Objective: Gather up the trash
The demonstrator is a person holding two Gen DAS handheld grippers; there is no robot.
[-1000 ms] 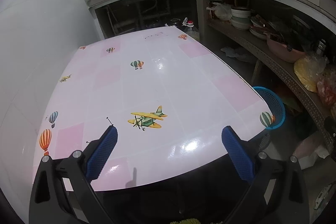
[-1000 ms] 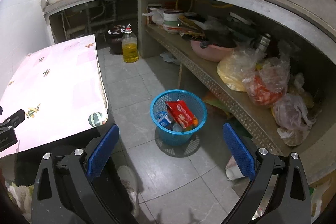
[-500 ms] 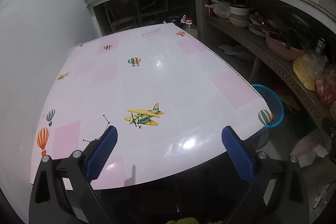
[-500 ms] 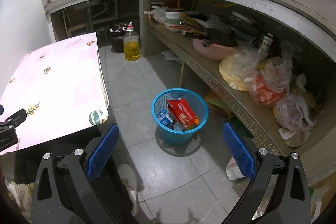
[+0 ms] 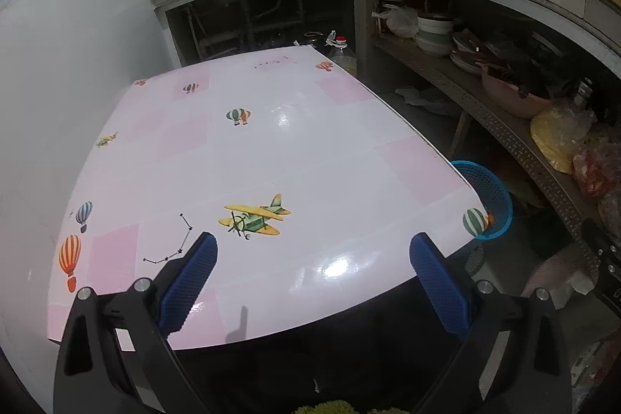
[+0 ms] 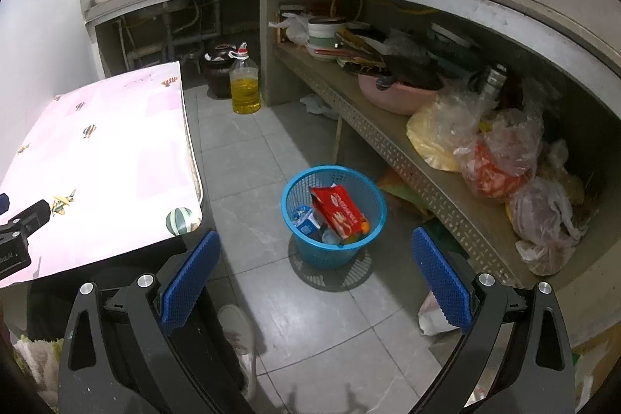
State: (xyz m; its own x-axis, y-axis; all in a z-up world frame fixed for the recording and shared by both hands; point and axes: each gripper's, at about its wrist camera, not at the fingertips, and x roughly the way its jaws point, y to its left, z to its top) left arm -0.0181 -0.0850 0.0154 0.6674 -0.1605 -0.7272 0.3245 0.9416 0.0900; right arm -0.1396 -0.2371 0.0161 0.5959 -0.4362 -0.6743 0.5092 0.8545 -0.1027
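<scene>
A blue mesh trash basket [image 6: 306,251] stands on the tiled floor right of the table. It holds a red snack wrapper [image 6: 337,210], a blue-and-white carton [image 6: 306,222] and other scraps. Its rim also shows past the table corner in the left wrist view [image 5: 487,181]. My right gripper [image 6: 316,276] is open and empty, above the floor just in front of the basket. My left gripper [image 5: 312,278] is open and empty over the near edge of the pink table [image 5: 271,142], which bears only printed balloons and planes.
A low shelf [image 6: 388,138] on the right holds a pink basin [image 6: 396,96], dishes and plastic bags. An oil bottle [image 6: 244,84] and a dark jar [image 6: 219,64] stand on the floor by the far counter. A shoe [image 6: 238,332] shows below my right gripper.
Both views have shifted slightly; the left gripper has drifted a little over the table's near edge. Both grippers stay open and empty.
</scene>
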